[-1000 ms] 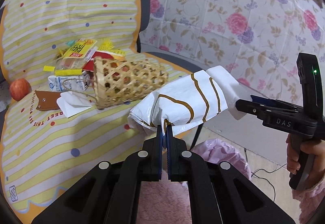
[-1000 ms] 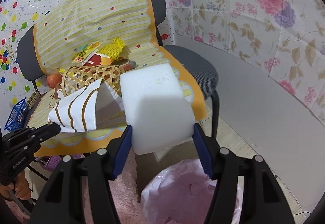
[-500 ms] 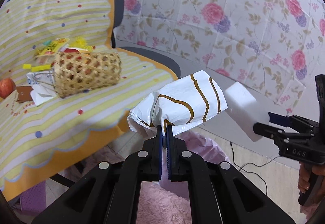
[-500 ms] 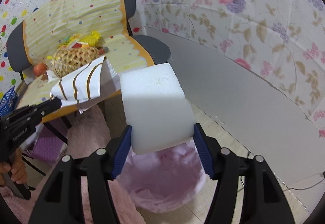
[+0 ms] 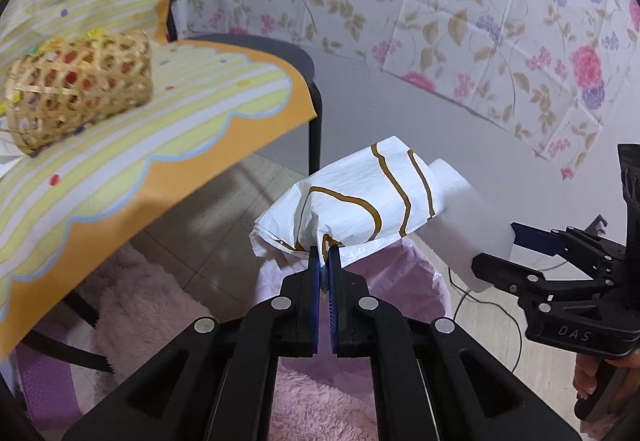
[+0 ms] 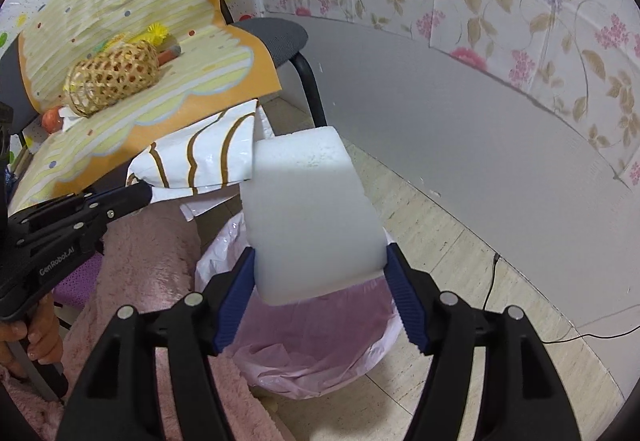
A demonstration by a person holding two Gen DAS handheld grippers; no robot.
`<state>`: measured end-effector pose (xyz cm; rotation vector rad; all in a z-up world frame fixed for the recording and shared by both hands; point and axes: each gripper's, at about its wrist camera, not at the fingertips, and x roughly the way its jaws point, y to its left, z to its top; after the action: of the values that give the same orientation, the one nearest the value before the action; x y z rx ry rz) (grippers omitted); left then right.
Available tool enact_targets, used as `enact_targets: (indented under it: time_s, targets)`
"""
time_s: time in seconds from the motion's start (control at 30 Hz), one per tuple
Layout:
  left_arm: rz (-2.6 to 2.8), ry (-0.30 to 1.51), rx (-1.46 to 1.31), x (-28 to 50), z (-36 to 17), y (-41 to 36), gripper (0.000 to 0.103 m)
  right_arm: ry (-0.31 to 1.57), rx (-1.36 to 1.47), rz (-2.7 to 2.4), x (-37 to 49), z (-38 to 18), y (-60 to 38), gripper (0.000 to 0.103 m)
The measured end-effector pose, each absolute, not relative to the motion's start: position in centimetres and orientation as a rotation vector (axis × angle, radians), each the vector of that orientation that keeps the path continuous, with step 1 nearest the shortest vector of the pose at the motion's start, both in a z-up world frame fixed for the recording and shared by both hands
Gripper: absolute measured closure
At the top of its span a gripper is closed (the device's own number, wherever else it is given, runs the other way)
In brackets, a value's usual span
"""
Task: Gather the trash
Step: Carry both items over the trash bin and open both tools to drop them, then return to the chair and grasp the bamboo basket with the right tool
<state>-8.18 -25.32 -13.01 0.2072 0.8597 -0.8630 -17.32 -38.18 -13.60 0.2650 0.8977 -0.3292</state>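
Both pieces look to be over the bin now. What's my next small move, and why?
Probably open the right tongs fully. They have just been opening, the foam block sits between them, and it hangs directly above the pink-lined bin. The left tongs, shut on the white wrapper, can release next.

A white block of foam (image 6: 312,217) with a grainy top hangs tilted directly above the bin lined with a pink plastic bag (image 6: 320,353), its lower end between the blue pads of the right gripper (image 6: 320,305), whose jaws have just been opening. Beside the block, also above the bin's near rim, a crumpled white plastic wrapper with brown curved stripes (image 5: 360,205) is pinched at its lower edge by the closed left gripper (image 5: 325,261).
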Motion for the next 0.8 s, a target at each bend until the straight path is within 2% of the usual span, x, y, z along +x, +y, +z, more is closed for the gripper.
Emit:
enact_targets:
  time_s: [0.1, 0.17, 0.23, 0.27, 0.4, 0.8]
  targets:
    - [-0.883, 0.889, 0.234, -8.3, -13.9, -26.2, 0.093, 0.928, 0.283, -0.323, -17.0, -14.7, -38.4, 0.034]
    - [-0.887, 0.892, 0.245, -8.4, -14.1, -26.5, 0.083, 0.94, 0.287, -0.327, -17.0, -15.1, -38.4, 0.032]
    - [-0.888, 0.89, 0.241, -8.4, -14.1, -26.3, 0.067, 0.948, 0.292, -0.332, -17.0, -15.3, -38.5, 0.032]
    - [-0.883, 0.889, 0.233, -8.4, -14.0, -26.0, 0.065, 0.95, 0.292, -0.335, -17.0, -15.3, -38.5, 0.032]
    - [-0.855, 0.877, 0.195, -7.9, -13.0, -24.3, 0.062, 0.939, 0.286, -0.346, -17.1, -14.7, -38.5, 0.032]
    - [-0.666, 0.776, 0.127, -6.3, -7.9, -16.9, 0.059, 0.779, 0.199, -0.269, -14.5, -8.2, -35.7, 0.032]
